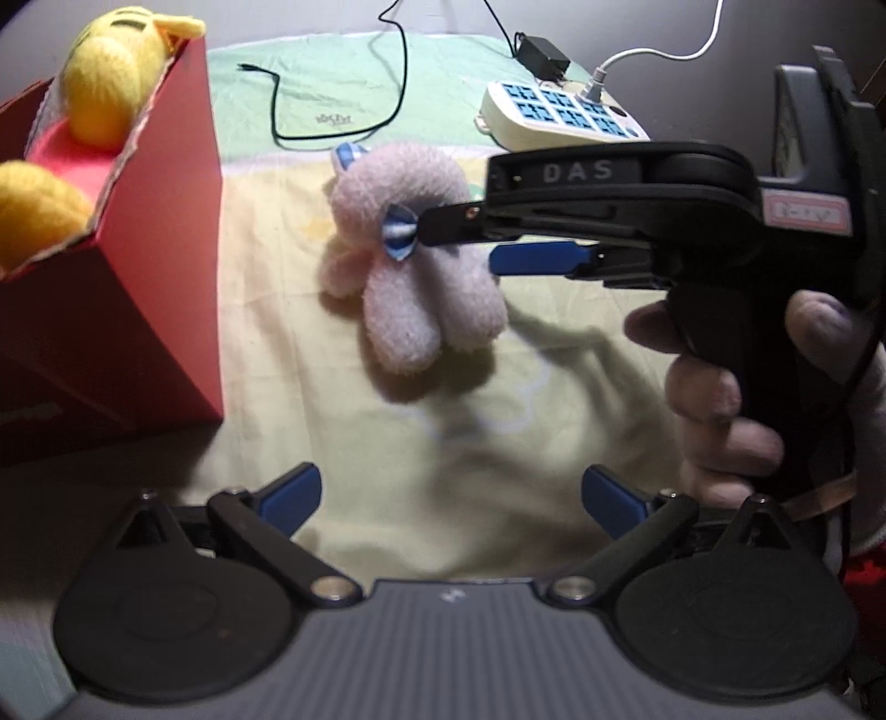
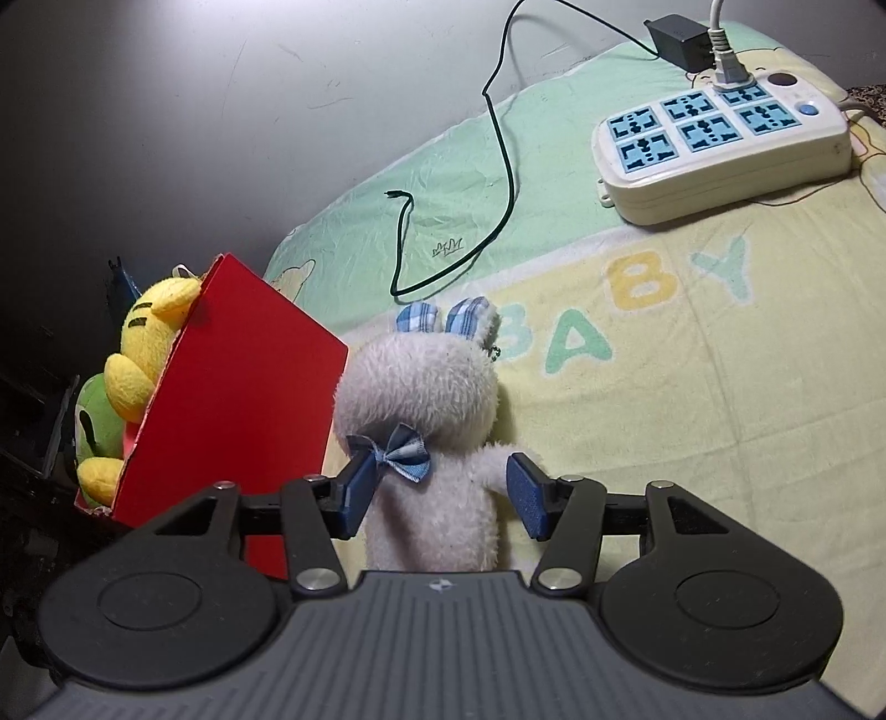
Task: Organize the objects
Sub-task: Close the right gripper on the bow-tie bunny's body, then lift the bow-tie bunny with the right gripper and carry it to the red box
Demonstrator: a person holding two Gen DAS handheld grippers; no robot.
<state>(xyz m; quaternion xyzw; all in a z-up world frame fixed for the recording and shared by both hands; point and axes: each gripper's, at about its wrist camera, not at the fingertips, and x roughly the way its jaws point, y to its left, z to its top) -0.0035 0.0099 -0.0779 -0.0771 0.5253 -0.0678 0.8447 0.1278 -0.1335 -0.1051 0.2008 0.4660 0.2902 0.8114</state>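
Observation:
A pale plush rabbit (image 2: 426, 387) with a blue checked bow and ears lies on the blanket, right of the red box (image 2: 238, 399). My right gripper (image 2: 440, 493) straddles its body just below the bow. The left pad touches the fur and the right pad stands slightly off it, so the jaws are open around the toy. In the left wrist view the same rabbit (image 1: 404, 260) has the right gripper (image 1: 459, 243) reaching in from the right, held by a hand (image 1: 714, 399). My left gripper (image 1: 451, 495) hangs wide open and empty over the blanket in front of the rabbit.
The red box (image 1: 166, 249) holds a yellow plush (image 2: 149, 343) and a green plush (image 2: 97, 426). A white power strip (image 2: 720, 144), a black adapter (image 2: 675, 33) and a loose black cable (image 2: 504, 166) lie at the far side of the "BABY" blanket (image 2: 692, 387).

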